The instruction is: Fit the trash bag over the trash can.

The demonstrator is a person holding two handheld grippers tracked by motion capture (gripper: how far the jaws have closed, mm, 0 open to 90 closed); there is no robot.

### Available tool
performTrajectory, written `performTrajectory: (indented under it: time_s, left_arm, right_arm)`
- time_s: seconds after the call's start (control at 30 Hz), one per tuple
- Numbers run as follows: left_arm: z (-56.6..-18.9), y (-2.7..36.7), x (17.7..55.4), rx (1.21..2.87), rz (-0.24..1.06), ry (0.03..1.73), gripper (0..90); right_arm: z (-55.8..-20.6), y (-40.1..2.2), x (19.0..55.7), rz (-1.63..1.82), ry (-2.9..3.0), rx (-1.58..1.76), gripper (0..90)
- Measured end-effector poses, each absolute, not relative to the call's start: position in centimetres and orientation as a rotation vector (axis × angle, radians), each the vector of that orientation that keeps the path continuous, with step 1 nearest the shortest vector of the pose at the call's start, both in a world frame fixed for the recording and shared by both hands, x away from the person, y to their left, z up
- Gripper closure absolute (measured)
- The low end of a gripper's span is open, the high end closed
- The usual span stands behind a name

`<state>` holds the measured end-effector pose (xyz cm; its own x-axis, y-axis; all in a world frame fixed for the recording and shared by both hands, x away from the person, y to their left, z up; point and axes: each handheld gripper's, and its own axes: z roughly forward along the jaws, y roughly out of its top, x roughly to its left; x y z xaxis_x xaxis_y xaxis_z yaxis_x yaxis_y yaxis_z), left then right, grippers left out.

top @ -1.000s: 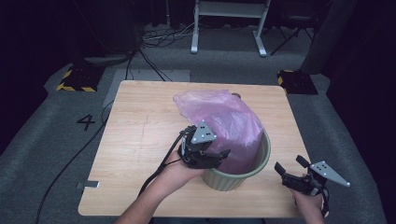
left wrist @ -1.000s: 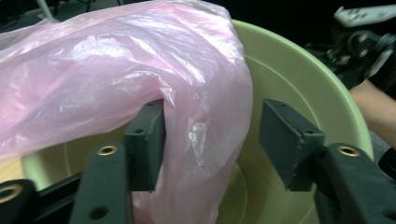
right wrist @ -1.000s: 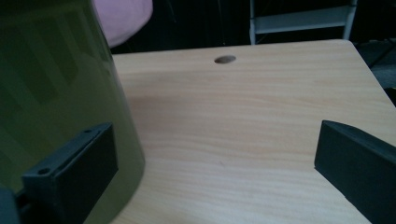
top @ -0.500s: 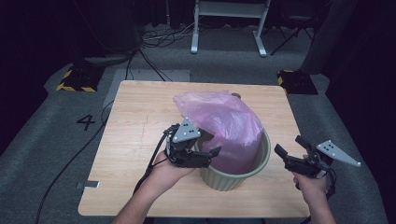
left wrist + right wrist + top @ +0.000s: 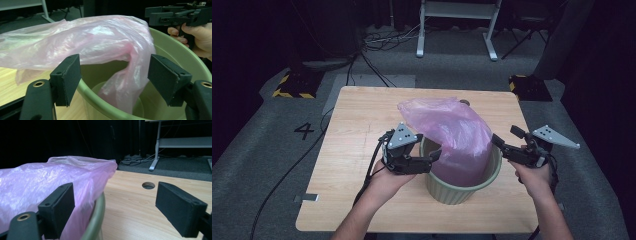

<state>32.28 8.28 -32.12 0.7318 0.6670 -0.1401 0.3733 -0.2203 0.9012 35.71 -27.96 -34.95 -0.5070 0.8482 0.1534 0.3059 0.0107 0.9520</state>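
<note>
A pale green bucket (image 5: 462, 192) stands on the wooden table (image 5: 362, 115) with a pink plastic bag (image 5: 452, 125) draped in and over it. My left gripper (image 5: 432, 156) is at the bucket's left rim, open, its jaws having just been opening. In the left gripper view (image 5: 115, 75) the rim (image 5: 95, 100) runs between the pads without touching them, and the bag (image 5: 87, 37) hangs beyond. My right gripper (image 5: 504, 136) hovers at the right rim, open, its jaws closing a little. In the right gripper view (image 5: 115, 202) the bag's edge (image 5: 95, 177) and the rim (image 5: 96, 220) lie by the left pad, unpressed.
A round hole (image 5: 148, 185) sits in the tabletop behind the bucket. The table's right edge (image 5: 524, 130) is close to my right hand. A metal stand (image 5: 457, 25) and cables lie on the floor beyond the table. A black cable (image 5: 287, 175) trails off the left side.
My right gripper has risen from beside the table's front right and moved in toward the bucket's right rim. My left gripper has drawn slightly leftward and its jaws stand wider.
</note>
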Motion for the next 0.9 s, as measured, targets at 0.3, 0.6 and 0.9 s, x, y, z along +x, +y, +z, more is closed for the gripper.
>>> performTrajectory:
  time_s: [0.3,0.6,0.9]
  left_arm:
    - [-32.3,8.3,33.0,1.820,0.343,0.827,26.5]
    - [-32.4,8.5,33.5,1.805,0.340,0.843,26.4]
    - [-32.4,9.1,33.6,1.793,0.343,0.861,26.5]
  right_arm:
    - [-33.3,-26.1,38.0,1.439,1.983,1.124,36.8]
    - [-33.6,-25.3,37.5,1.426,2.041,1.087,65.4]
    - [-33.6,-25.0,35.8,1.447,2.066,0.971,85.5]
